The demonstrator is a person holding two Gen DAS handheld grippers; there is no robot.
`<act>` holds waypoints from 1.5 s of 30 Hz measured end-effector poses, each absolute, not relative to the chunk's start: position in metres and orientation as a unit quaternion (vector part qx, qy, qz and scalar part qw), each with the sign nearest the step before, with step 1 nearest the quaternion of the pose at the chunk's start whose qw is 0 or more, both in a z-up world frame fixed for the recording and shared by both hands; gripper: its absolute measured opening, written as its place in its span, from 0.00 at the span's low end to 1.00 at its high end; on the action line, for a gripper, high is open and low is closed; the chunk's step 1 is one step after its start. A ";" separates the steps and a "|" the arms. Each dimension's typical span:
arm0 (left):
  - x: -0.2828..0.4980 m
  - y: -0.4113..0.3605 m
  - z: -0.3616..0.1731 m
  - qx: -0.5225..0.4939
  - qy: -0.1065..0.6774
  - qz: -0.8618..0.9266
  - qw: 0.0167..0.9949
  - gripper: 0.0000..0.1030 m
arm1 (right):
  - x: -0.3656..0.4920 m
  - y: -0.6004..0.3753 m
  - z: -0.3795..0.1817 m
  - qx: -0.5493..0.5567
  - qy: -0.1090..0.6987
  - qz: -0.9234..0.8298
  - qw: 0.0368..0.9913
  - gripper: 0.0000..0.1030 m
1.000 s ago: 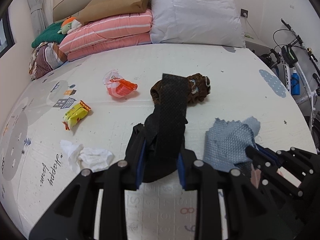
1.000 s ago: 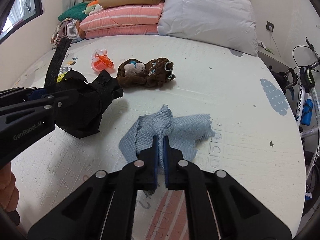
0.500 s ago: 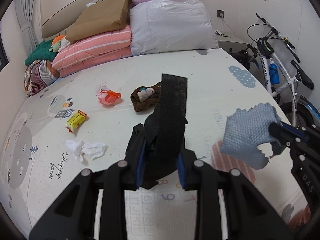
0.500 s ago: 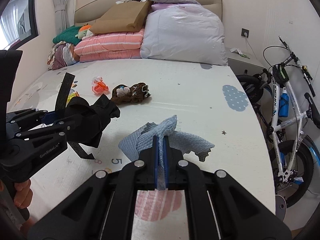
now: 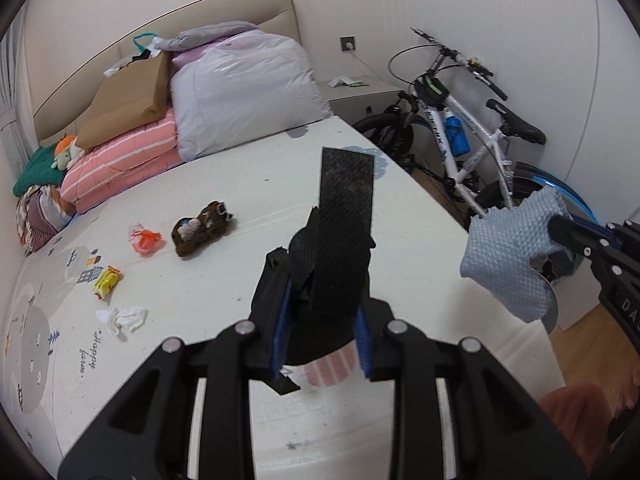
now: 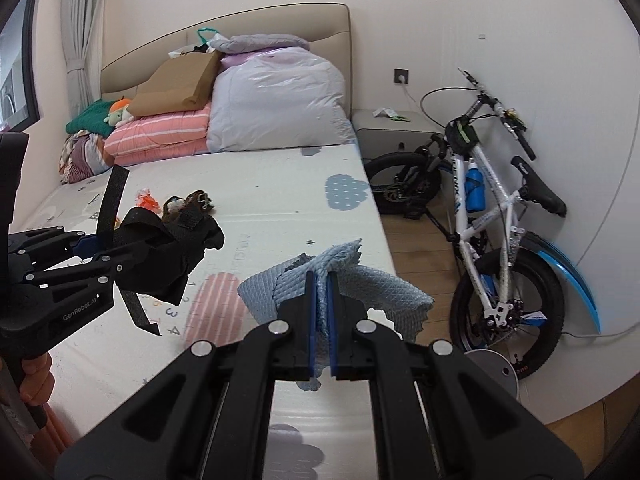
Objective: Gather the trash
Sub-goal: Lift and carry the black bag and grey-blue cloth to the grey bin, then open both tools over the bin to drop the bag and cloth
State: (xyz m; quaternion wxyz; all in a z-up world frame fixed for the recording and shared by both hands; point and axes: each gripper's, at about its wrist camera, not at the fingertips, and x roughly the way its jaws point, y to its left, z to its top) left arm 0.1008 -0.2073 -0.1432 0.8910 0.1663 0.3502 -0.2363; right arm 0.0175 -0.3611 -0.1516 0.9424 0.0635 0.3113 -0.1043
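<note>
My left gripper (image 5: pixel 322 320) is shut on a crumpled black fabric piece (image 5: pixel 336 248) with a stiff strap sticking up; the same bundle (image 6: pixel 168 252) shows at the left of the right wrist view, held above the bed. My right gripper (image 6: pixel 321 304) is shut on a torn blue-grey cloth (image 6: pixel 384 296), which hangs over the bed's right edge (image 5: pixel 508 268). Left on the mattress are an orange wrapper (image 5: pixel 145 239), a brown sock bundle (image 5: pixel 200 230), a yellow snack packet (image 5: pixel 106 282) and a crumpled white tissue (image 5: pixel 122 319).
The play-mat-covered mattress (image 6: pixel 272 200) ends at the right against a wooden floor (image 6: pixel 420 248). A white and blue bicycle (image 6: pixel 492 216) leans by the wall beside a nightstand (image 6: pixel 392 132). Pillows and folded bedding (image 5: pixel 224 100) pile at the headboard. A round grey lid (image 6: pixel 492 372) sits on the floor.
Both grippers have lifted and drawn back from the mattress toward its right edge, carrying the black fabric and the blue cloth up off the bed. The bicycle and floor have come into view.
</note>
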 end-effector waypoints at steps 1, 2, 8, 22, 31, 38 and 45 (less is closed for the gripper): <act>0.093 -0.218 -0.142 0.169 0.349 -0.249 0.888 0.27 | 0.006 -0.372 -0.151 0.067 0.309 -0.115 0.942 0.04; 0.086 -0.229 -0.142 0.172 0.349 -0.261 0.884 0.27 | -0.004 -0.383 -0.150 0.070 0.307 -0.124 0.941 0.04; 0.042 -0.304 -0.145 0.203 0.337 -0.317 0.863 0.27 | -0.060 -0.445 -0.154 0.089 0.303 -0.180 0.932 0.04; -0.003 -0.480 -0.199 0.264 0.349 -0.424 0.793 0.28 | -0.117 -0.571 -0.215 0.131 0.329 -0.252 0.900 0.04; 0.024 -0.551 -0.263 0.299 0.377 -0.443 0.756 0.28 | -0.092 -0.620 -0.293 0.173 0.378 -0.244 0.876 0.04; 0.041 -0.572 -0.309 0.324 0.399 -0.436 0.738 0.28 | -0.067 -0.640 -0.346 0.186 0.415 -0.240 0.857 0.11; 0.041 -0.584 -0.339 0.337 0.418 -0.438 0.721 0.28 | -0.063 -0.654 -0.371 0.200 0.419 -0.247 0.851 0.26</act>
